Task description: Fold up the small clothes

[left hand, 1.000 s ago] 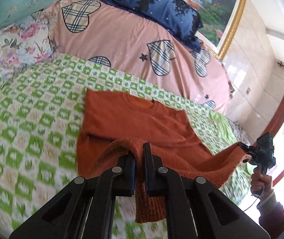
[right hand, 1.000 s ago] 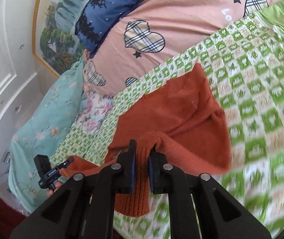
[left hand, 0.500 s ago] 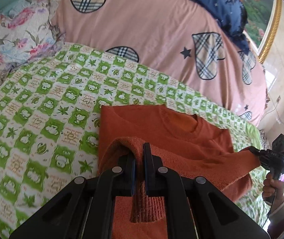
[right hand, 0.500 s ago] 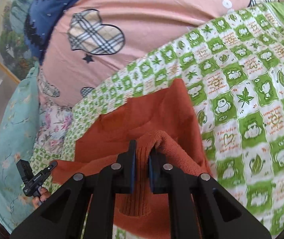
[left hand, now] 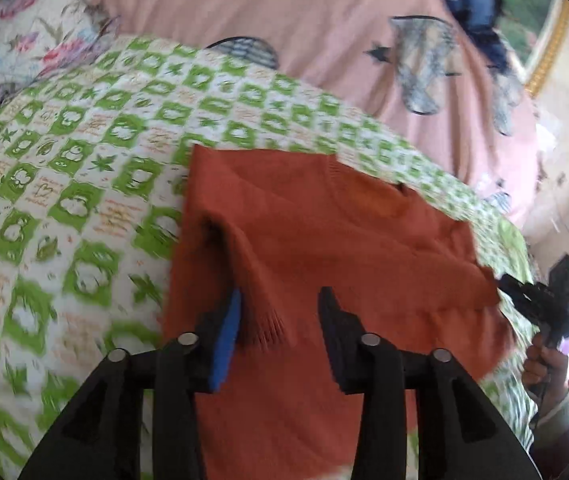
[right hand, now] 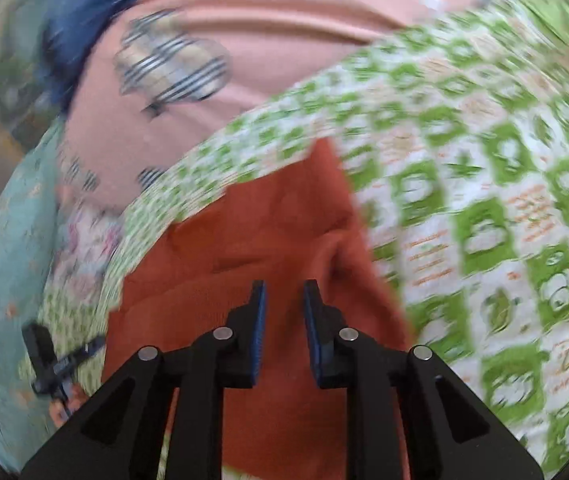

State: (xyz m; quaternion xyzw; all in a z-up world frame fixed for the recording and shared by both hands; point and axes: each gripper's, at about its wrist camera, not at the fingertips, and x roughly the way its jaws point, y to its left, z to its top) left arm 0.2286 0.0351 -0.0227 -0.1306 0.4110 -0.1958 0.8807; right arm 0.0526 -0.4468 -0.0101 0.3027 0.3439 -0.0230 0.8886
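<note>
Left wrist view: the left gripper (left hand: 279, 316) is hanging with its jaws wide apart, gripping nothing, right over the sweater (left hand: 324, 248). The sweater is lying folded on the green quilt (left hand: 64, 168), neckline pointing away toward the pink blanket (left hand: 324, 20), its long axis running left to right across the quilt. The folded-over hem is sitting just beside the left blue pad. At the right edge, a hand (left hand: 544, 364) is holding the right gripper (left hand: 540, 300) by the sweater's corner; its jaws are too small to read here.

Right wrist view: the right gripper (right hand: 284, 304) is showing its jaws apart, nothing between them, hovering over the sweater (right hand: 244, 240). The quilt (right hand: 484, 200) is spreading off to the right, blurred. The left gripper (right hand: 60, 360) is sitting at the sweater's left edge. Beyond lie the pink blanket (right hand: 284, 20) and a teal pillow (right hand: 0, 260).
</note>
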